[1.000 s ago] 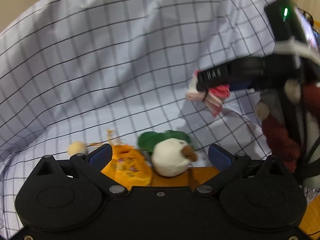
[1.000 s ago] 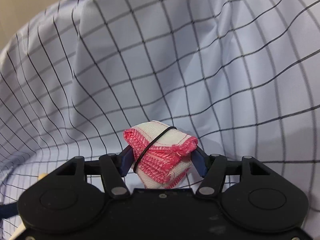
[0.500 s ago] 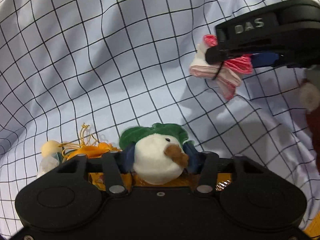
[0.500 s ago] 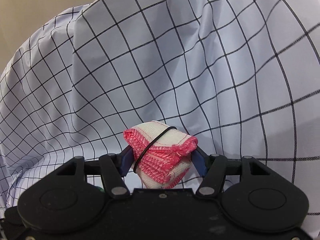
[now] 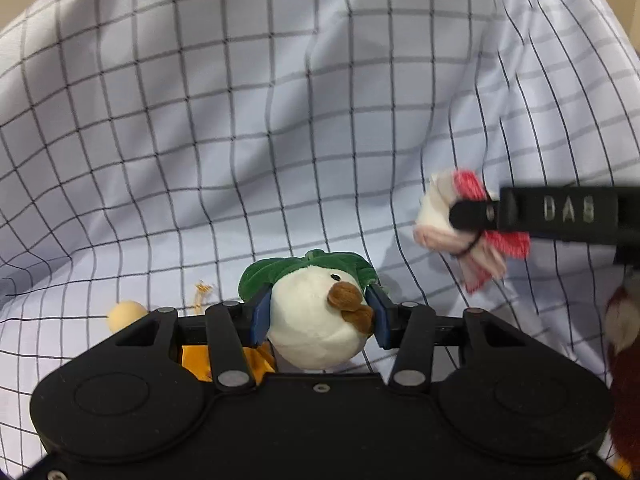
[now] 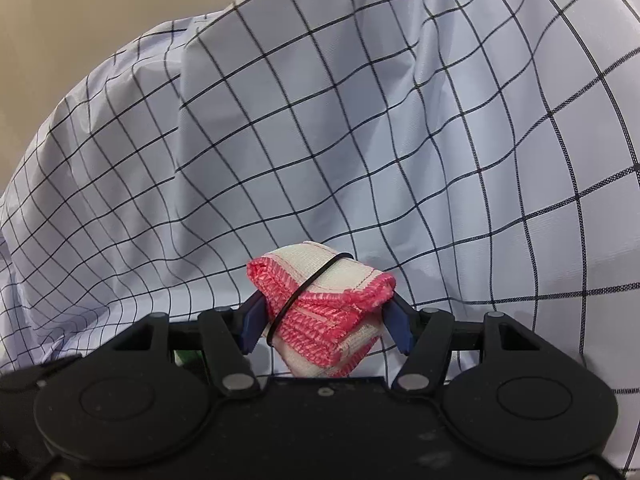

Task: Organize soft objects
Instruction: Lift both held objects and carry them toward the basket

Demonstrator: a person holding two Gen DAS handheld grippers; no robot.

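Observation:
My left gripper (image 5: pixel 318 316) is shut on a white plush bird with a green cap and brown beak (image 5: pixel 314 320), held above the checked white cloth (image 5: pixel 240 140). My right gripper (image 6: pixel 324 316) is shut on a folded red-and-white cloth bound with a black band (image 6: pixel 324 304). In the left wrist view that cloth (image 5: pixel 468 224) hangs at the right, pinched by the right gripper's black fingers (image 5: pixel 560 212), above and to the right of the plush bird.
An orange pouch (image 5: pixel 224 360) and a small cream ball (image 5: pixel 126 314) lie on the cloth under the left gripper. A dark red and white furry thing (image 5: pixel 624 360) shows at the right edge. The checked cloth (image 6: pixel 360 140) rises in folds behind.
My left gripper closed on the plush bird and lifted it off the cloth. My right gripper kept its hold on the folded cloth and shifted to the right in the left wrist view.

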